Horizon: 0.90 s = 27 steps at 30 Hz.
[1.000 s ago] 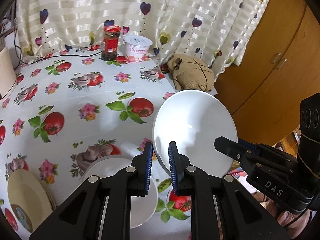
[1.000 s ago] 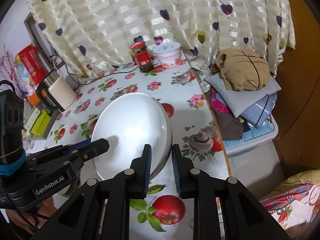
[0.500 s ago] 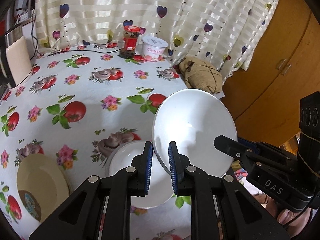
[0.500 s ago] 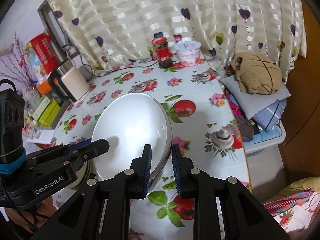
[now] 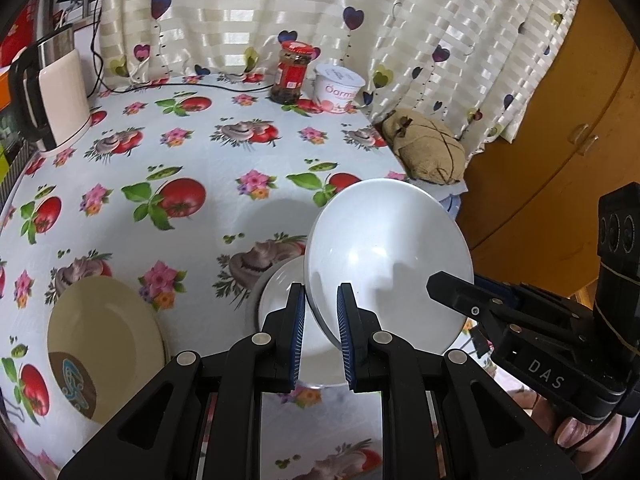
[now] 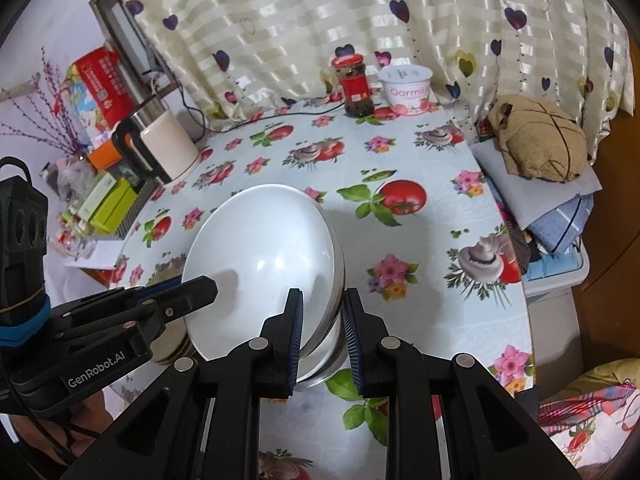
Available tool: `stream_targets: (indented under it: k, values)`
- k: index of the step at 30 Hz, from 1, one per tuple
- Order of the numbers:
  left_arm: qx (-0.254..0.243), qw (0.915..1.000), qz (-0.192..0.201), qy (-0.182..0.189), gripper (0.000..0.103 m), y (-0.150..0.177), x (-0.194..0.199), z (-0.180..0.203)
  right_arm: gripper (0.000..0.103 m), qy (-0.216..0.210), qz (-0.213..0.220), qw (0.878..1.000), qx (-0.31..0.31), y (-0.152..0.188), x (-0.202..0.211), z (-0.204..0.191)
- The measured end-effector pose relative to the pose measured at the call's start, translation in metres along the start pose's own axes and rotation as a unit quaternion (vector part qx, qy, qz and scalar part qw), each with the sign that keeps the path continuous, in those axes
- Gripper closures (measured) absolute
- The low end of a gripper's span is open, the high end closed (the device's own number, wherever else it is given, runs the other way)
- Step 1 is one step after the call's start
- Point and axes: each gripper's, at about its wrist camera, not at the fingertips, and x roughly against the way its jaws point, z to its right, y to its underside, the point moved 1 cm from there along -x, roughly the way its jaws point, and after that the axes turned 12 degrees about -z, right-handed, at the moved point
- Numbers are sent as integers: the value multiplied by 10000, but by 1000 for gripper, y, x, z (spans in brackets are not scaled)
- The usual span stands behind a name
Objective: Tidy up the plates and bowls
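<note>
Both grippers hold one white bowl (image 5: 384, 256) by opposite rims, above the table. My left gripper (image 5: 318, 334) is shut on its near rim in the left wrist view. My right gripper (image 6: 322, 336) is shut on the same bowl (image 6: 260, 256) in the right wrist view, where the other gripper's finger (image 6: 176, 296) reaches in from the left. Under the held bowl sits a second white bowl (image 5: 280, 292) on the table. A cream plate (image 5: 104, 336) with a brown patterned patch lies at the lower left of the left wrist view.
The fruit-print tablecloth (image 5: 192, 168) covers the table. A kettle (image 5: 52, 92) stands at the far left. A red-lidded jar (image 5: 290, 74) and a yoghurt tub (image 5: 338, 88) stand at the back by the curtain. A tan bundle (image 5: 426, 152) lies off the right edge beside a wooden cabinet (image 5: 560, 128).
Both grippers have carried the bowl back toward the near side and lower. It now hangs over the second white bowl, and more of the table and the kettle show.
</note>
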Motion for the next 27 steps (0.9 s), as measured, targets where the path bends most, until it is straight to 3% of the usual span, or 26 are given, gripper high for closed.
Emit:
stream_targets:
  k: [14, 27]
  values:
    - [140, 9987, -441, -195, 86, 11, -19, -14, 83, -100, -470, 9988, 55, 6, -30, -6]
    - [184, 9977, -611, -208, 86, 12, -27, -19, 83, -102, -708, 9974, 57, 7, -45, -5]
